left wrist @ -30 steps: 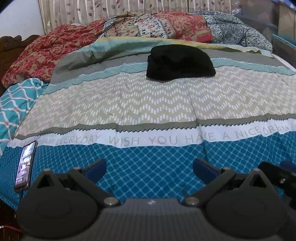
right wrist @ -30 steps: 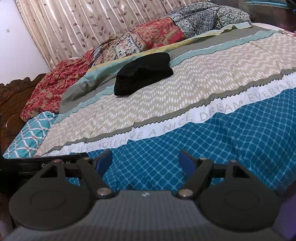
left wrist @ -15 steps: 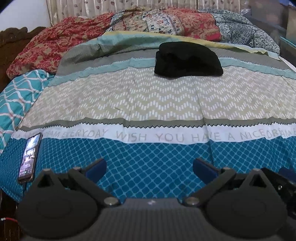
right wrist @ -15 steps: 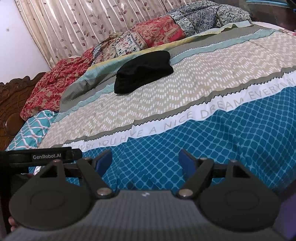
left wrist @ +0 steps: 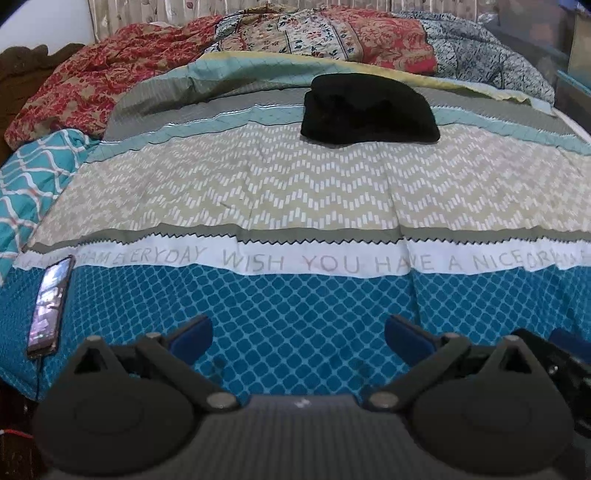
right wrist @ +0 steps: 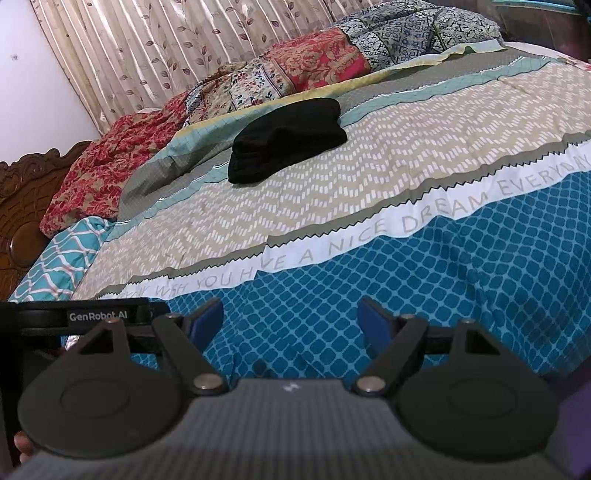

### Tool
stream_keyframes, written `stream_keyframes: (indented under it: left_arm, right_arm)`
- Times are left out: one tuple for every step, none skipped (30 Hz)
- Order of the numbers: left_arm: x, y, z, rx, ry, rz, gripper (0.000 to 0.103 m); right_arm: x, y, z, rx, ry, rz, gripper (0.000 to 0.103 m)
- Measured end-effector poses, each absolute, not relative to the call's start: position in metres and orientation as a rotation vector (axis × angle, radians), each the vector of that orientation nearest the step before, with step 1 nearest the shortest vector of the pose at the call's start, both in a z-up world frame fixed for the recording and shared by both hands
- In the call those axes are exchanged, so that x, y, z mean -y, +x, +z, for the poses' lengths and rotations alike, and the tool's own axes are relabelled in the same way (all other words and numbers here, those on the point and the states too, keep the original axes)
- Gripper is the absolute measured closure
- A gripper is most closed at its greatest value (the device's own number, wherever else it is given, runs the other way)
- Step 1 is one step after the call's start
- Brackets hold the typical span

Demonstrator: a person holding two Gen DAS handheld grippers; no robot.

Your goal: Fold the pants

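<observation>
Currently I find the pants (left wrist: 369, 109) lying as a compact black bundle on the far part of the bed (left wrist: 295, 192), at about twelve o'clock from my left gripper (left wrist: 298, 334) and about eleven o'clock from my right gripper (right wrist: 291, 323). They rest across the grey and pale teal stripes of the bedspread, well apart from both tools. On the left gripper the blue fingers (left wrist: 192, 334) stand wide apart, with only the blue lattice-print fabric showing between them. On the right gripper the fingers (right wrist: 207, 319) are likewise spread, holding nothing. A phone (left wrist: 50, 308) lies on the bed's near edge at nine o'clock from the left gripper, screen up. Rumpled patterned quilts (left wrist: 325, 33) are heaped along the far side behind the pants, below a curtain (right wrist: 177, 40).
</observation>
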State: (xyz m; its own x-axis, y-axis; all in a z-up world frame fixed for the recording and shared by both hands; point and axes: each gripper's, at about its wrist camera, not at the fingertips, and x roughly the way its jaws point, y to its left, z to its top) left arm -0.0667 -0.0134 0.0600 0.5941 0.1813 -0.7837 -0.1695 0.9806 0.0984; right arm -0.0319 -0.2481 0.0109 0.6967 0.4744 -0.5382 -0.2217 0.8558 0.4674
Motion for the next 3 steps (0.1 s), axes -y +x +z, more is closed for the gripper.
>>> stream_keyframes:
  left_arm:
    - [0.0133, -0.0663, 0.0599, -0.916, 0.009, 0.199, 0.0]
    - [0.0135, -0.066, 0.0597, -0.918, 0.009, 0.196, 0.0]
    - [0.014, -0.0656, 0.0594, -0.918, 0.01, 0.191, 0.0]
  right_arm:
    - [0.2484, -0.0318, 0.0111, -0.697, 0.384, 0.4, 0.021]
    - [0.2485, -0.0317, 0.0114, -0.694, 0.382, 0.401, 0.021]
    - [0.2489, -0.0315, 0.0116, -0.692, 0.38, 0.402, 0.021]
